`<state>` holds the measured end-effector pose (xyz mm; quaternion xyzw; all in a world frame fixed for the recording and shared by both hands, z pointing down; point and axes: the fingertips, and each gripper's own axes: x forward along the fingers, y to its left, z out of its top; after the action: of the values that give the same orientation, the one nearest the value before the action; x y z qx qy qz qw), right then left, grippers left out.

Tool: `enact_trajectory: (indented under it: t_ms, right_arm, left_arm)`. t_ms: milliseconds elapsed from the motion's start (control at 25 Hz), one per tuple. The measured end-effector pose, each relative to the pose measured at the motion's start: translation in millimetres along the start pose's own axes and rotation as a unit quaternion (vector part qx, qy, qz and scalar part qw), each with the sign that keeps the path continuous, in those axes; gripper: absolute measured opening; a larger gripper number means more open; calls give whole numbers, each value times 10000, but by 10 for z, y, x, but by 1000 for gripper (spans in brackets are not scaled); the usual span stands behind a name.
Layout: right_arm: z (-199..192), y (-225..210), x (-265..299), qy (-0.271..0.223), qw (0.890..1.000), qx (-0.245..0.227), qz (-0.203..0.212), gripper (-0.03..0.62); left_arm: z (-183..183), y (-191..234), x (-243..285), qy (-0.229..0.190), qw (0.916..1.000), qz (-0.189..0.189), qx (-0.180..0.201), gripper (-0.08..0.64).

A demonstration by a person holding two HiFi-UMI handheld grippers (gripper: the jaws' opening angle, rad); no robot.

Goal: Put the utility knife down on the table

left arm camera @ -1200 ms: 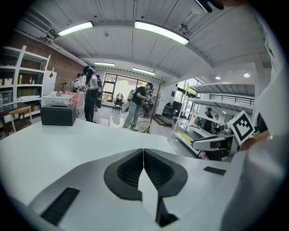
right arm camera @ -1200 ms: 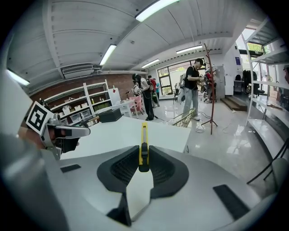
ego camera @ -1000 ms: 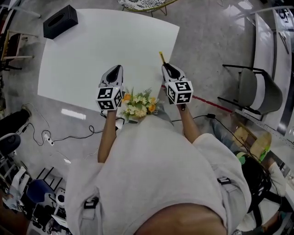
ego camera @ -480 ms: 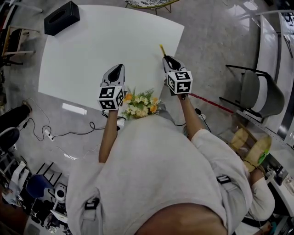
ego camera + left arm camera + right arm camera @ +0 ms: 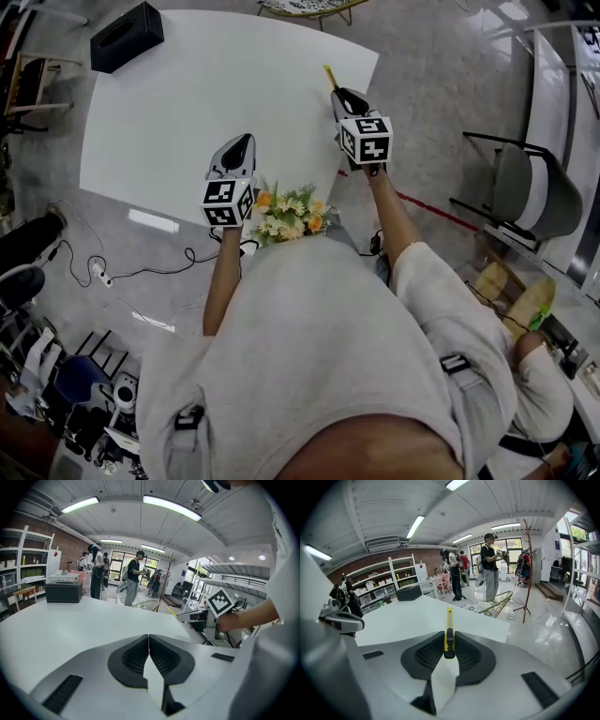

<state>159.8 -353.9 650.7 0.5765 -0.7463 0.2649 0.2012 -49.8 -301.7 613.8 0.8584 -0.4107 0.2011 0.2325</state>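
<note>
We have the utility knife point(image 5: 449, 620) pinched by its rear end in our right tongs point(image 5: 449, 640). They are closed partway, the ribbed pads pressing on either side of its slim yellow body. It stands on edge between the pads and most of its length sticks out ahead of the tips. We judge that this hold lets the free end meet the surface point(image 5: 187, 103) first, with the tongs clear above it.

In the head view the knife hangs over the white surface close to its right edge, towards the far corner. We cannot tell whether it touches yet; it looks to be just above. That spot is bare, so nothing is in the way. But it lies near the edge, and we think the knife could slide off if let go carelessly.

Our left tongs point(image 5: 148, 641) are pressed fully together with nothing in them, over the near part of the surface. We read them as idle, parked out of the way.

A bunch of flowers point(image 5: 286, 211) sits by the near edge between our arms. A black box point(image 5: 126, 36) sits at the far left corner, well apart from the knife.
</note>
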Motion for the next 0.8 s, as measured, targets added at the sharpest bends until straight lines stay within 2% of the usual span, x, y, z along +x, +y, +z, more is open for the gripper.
enact_trajectory:
  t_ms: [360, 800]
  right_arm:
    - [-60, -85, 264, 345, 9994, -21, -74, 83]
    - [-426, -170, 542, 1416, 9888, -369, -290, 83]
  left_arm:
    - [-47, 21, 8, 54, 10000, 27, -47, 21]
    - [-53, 68, 9, 71, 9999, 52, -92, 21]
